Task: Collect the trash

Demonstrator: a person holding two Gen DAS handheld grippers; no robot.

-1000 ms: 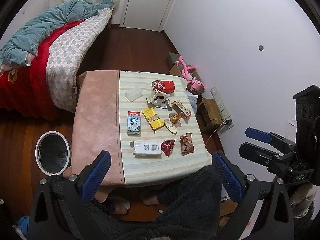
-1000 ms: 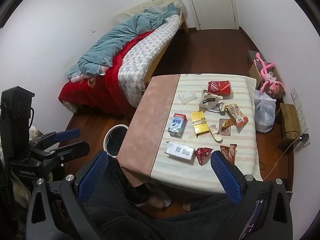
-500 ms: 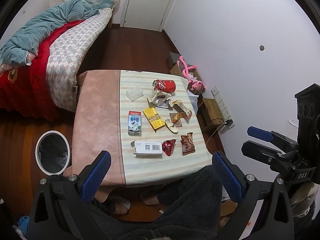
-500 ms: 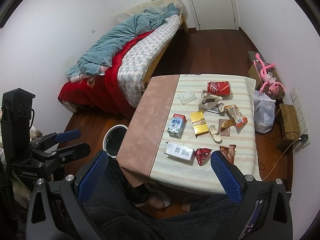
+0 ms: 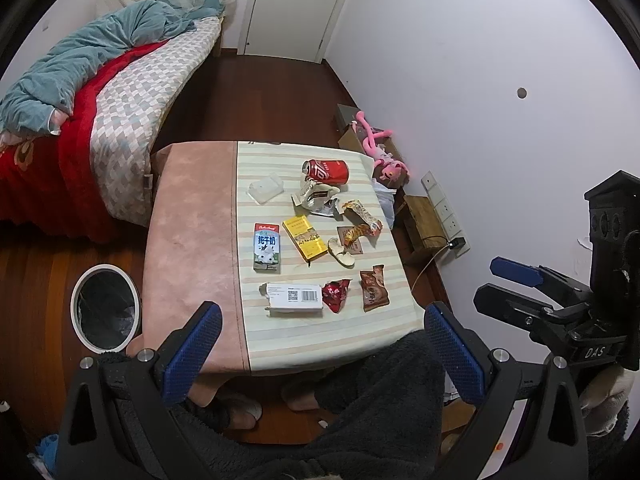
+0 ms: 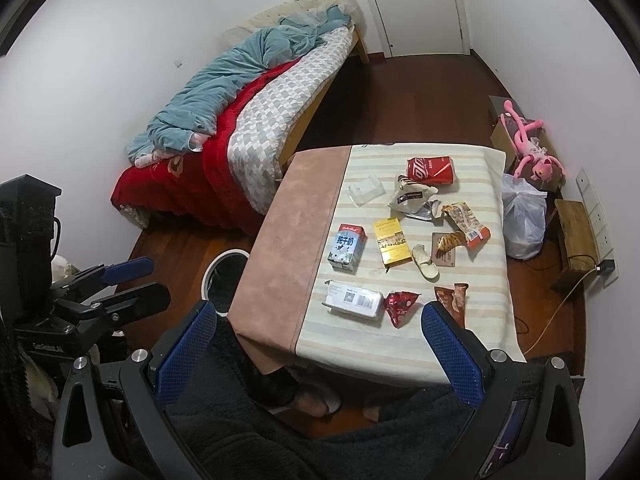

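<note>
Trash lies scattered on a small table: a red can, a milk carton, a yellow box, a white labelled box, a red wrapper, a brown wrapper and crumpled bags. A white bin with a black liner stands on the floor left of the table. My left gripper and right gripper are both open, empty, held high above the table's near edge.
A bed with blue and red blankets runs along the left. A pink plush toy, a white plastic bag and a wooden stool sit against the right wall. My dark-clad lap fills the bottom. A closed door is at the back.
Both views have crept slightly; the table sits a touch differently in frame. Both grippers stay open and empty.
</note>
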